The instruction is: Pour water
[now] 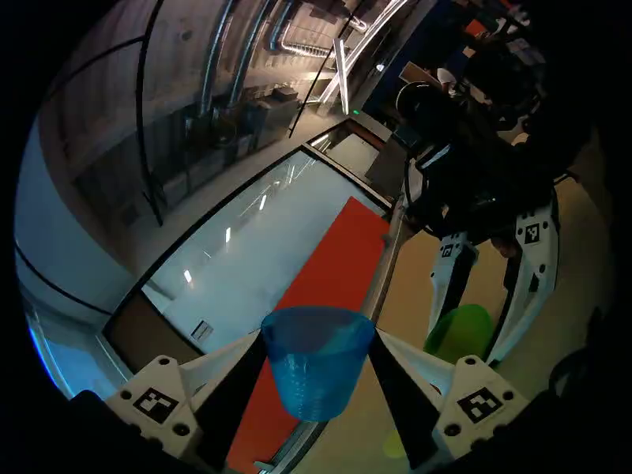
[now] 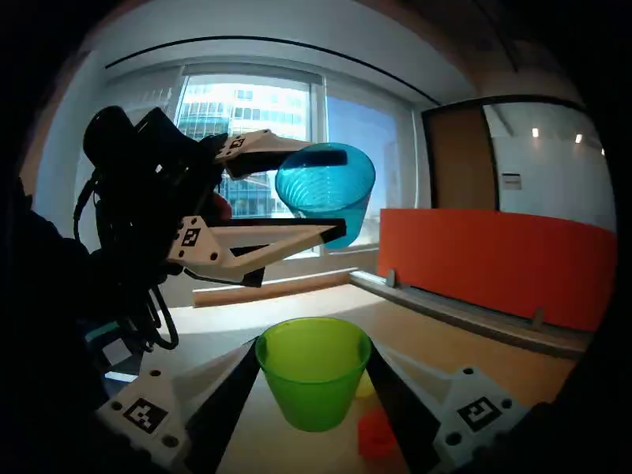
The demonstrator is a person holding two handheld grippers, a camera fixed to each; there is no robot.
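Note:
In the left gripper view my left gripper (image 1: pixel 317 340) is shut on a translucent blue cup (image 1: pixel 316 379). The right gripper view shows that blue cup (image 2: pixel 325 189) tipped over, its mouth turned toward the camera, up above the green cup, with the left gripper (image 2: pixel 336 193) gripping its sides. No stream of water shows. My right gripper (image 2: pixel 314 347) is shut on an upright green cup (image 2: pixel 314 387) over the table. From the left gripper view the green cup (image 1: pixel 462 328) sits between the right gripper (image 1: pixel 466 347) fingers, lower right.
A wooden table (image 2: pixel 442 332) runs below, with an orange partition panel (image 2: pixel 498 261) along its far edge. A small red object (image 2: pixel 375 434) and a yellow one (image 2: pixel 363 387) lie on the table beside the green cup. A large window (image 2: pixel 237 118) stands behind.

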